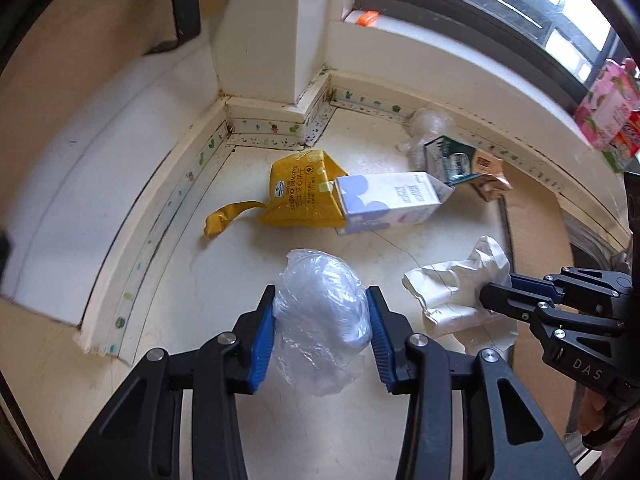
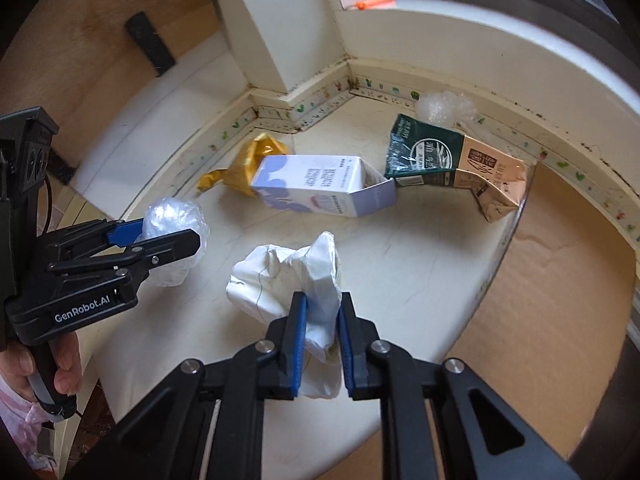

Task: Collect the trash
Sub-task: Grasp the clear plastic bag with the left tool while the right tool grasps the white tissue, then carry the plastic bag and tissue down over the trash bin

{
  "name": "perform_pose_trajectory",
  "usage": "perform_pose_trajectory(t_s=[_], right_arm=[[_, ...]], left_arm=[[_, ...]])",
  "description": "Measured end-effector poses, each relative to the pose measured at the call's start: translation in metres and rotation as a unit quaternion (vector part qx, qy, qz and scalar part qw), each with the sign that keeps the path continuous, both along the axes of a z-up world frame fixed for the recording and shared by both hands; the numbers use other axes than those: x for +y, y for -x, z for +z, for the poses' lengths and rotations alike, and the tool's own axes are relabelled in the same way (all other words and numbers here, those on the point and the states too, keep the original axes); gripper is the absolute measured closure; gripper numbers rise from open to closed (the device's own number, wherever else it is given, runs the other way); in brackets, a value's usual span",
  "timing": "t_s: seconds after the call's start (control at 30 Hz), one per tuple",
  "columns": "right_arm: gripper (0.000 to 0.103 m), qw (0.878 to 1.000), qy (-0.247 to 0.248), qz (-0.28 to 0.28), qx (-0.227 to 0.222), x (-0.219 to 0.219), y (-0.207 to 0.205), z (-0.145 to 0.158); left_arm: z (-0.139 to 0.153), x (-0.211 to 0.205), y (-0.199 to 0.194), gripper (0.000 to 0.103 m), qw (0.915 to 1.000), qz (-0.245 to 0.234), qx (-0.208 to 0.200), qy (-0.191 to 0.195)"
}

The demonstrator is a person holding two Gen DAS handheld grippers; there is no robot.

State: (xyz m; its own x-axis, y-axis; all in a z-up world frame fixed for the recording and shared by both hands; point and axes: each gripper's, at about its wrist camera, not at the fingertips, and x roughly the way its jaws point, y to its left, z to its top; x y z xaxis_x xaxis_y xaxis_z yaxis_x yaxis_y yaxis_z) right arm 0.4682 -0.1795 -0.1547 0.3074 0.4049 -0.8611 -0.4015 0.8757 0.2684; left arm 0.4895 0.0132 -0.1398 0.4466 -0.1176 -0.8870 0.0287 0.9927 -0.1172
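Two grippers in view: the left gripper point(image 1: 322, 320) and the right gripper point(image 2: 322, 344). Cartons, two: one white-and-lilac carton point(image 2: 320, 188), one dark green and tan carton point(image 2: 452, 164). Clear plastic wads, two: one balled wad point(image 1: 320, 308), one wad by the wall point(image 2: 444, 106). One yellow cracker bag point(image 1: 296, 196). One crumpled white paper point(image 2: 288, 276).

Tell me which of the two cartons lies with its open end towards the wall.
The dark green and tan carton, crushed, near the bubble wrap. The white and lavender milk carton opens sideways towards it.
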Motion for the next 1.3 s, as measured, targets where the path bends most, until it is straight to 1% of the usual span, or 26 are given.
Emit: perform_pose_trajectory(t_s=[0.1,0.2,0.33,0.37,0.5,0.63,0.77,0.93,1.0,1.07,1.2,1.3], right_arm=[[0.089,1.0,0.0,-0.003,-0.014,0.0,0.024,0.02],[0.089,0.999,0.003,-0.01,-0.03,0.002,0.06,0.049],[0.089,0.999,0.005,-0.016,-0.048,0.009,0.105,0.08],[0.089,0.998,0.006,-0.018,-0.053,0.012,0.115,0.087],[0.089,0.997,0.012,-0.029,-0.072,0.016,0.169,0.121],[0.089,0.996,0.017,-0.038,-0.084,0.021,0.217,0.146],[0.089,0.995,0.016,-0.045,-0.089,0.029,0.261,0.165],[0.089,0.994,0.013,-0.05,-0.094,0.044,0.309,0.173],[0.089,0.994,0.008,-0.053,-0.092,0.049,0.327,0.172],[0.089,0.995,0.006,-0.053,-0.089,0.055,0.346,0.168],[0.089,0.995,0.012,-0.055,-0.078,0.067,0.378,0.153],[0.089,0.997,0.016,-0.054,-0.061,0.074,0.398,0.135]], left_arm=[[0.023,0.001,0.029,0.062,0.9998,-0.015,-0.014,0.006],[0.046,-0.001,0.059,0.062,0.9991,-0.034,-0.024,0.007],[0.078,-0.002,0.108,0.062,0.9972,-0.063,-0.039,0.012],[0.083,-0.003,0.115,0.062,0.9968,-0.068,-0.041,0.013],[0.112,0.001,0.161,0.062,0.9934,-0.096,-0.058,0.024],[0.139,0.009,0.207,0.062,0.9886,-0.121,-0.078,0.044],[0.157,0.017,0.252,0.062,0.9845,-0.142,-0.09,0.052],[0.161,0.026,0.298,0.062,0.9825,-0.158,-0.084,0.052],[0.158,0.031,0.316,0.062,0.9823,-0.159,-0.08,0.057],[0.151,0.035,0.334,0.062,0.9832,-0.157,-0.077,0.052],[0.132,0.043,0.364,0.062,0.9839,-0.157,-0.063,0.058],[0.113,0.047,0.385,0.062,0.9846,-0.158,-0.049,0.057]])
